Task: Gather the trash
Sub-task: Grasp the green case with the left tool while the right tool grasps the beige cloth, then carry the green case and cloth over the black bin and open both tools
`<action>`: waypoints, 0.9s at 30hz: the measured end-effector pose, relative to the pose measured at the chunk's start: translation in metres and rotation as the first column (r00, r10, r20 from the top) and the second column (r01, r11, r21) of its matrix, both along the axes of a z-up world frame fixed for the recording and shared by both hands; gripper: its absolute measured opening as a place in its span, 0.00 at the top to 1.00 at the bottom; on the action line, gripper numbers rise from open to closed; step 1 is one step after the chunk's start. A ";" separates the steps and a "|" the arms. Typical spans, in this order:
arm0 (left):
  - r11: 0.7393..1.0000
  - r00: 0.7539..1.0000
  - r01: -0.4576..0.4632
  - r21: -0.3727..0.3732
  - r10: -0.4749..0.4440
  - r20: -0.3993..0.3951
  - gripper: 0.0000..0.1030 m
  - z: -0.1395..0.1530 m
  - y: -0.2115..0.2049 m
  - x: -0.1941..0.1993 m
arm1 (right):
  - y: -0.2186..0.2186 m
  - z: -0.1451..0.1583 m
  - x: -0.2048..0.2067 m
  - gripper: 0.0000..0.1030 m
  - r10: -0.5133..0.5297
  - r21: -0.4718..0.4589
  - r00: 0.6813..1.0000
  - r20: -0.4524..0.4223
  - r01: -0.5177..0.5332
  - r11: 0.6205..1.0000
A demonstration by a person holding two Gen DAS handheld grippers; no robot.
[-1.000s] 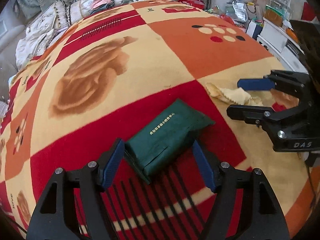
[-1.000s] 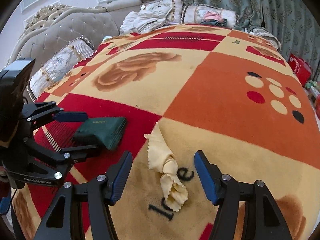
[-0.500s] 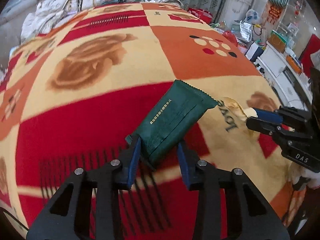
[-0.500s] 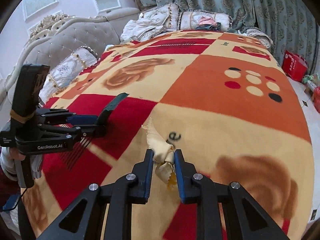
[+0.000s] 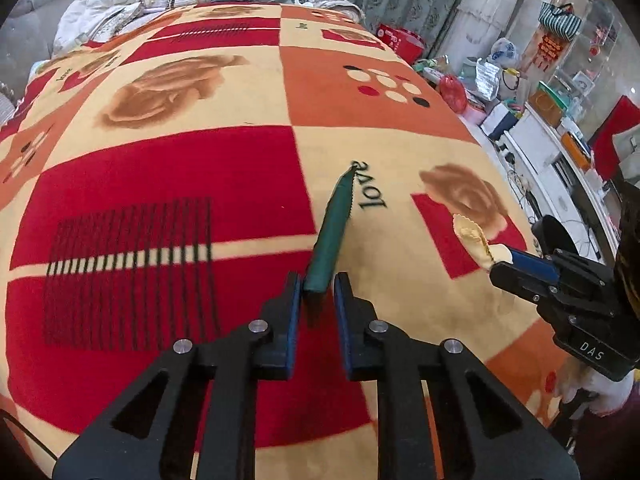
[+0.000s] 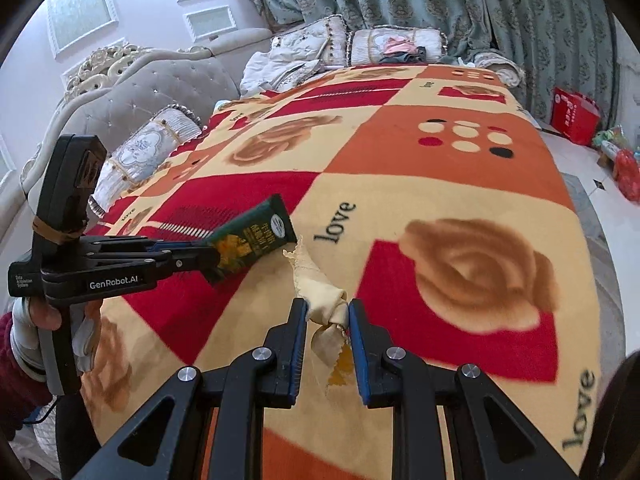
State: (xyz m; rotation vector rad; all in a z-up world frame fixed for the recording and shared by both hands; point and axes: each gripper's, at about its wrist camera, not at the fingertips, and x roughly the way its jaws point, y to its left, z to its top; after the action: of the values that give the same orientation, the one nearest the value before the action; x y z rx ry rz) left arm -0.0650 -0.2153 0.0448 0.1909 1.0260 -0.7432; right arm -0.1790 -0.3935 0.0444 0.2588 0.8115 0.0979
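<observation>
Left tool (image 5: 316, 286) clamps a green wrapper (image 5: 334, 224); right tool (image 6: 327, 314) clamps a crumpled yellow wrapper (image 6: 320, 292), both lifted above the bed blanket (image 6: 460, 184).

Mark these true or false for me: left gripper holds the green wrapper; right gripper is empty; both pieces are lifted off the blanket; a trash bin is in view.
1. The left gripper is shut on the green wrapper. True.
2. The right gripper is empty. False: it pinches the yellow wrapper.
3. Both pieces are off the blanket. True.
4. A trash bin is in view. False: none shows.
</observation>
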 end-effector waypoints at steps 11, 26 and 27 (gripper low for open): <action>0.997 0.998 0.039 0.068 -0.042 0.041 0.79 -0.011 -0.038 0.007 | -0.016 -0.003 -0.024 0.80 -0.047 0.029 0.999 -0.021 0.048 0.998; 0.999 1.000 0.012 -0.034 -0.012 -0.002 0.90 0.010 -0.051 -0.019 | -0.027 0.003 -0.046 0.80 -0.082 0.035 0.997 0.006 0.082 0.996; 0.999 1.000 0.018 -0.037 -0.018 0.001 0.90 0.011 -0.055 -0.023 | -0.029 0.004 -0.048 0.80 -0.088 0.038 0.996 0.007 0.087 0.995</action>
State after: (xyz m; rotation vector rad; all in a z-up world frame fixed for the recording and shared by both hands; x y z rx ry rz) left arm -0.0878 -0.2704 0.0559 0.1687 1.0107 -0.7779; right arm -0.2270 -0.4224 0.0487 0.3284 0.7887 0.0317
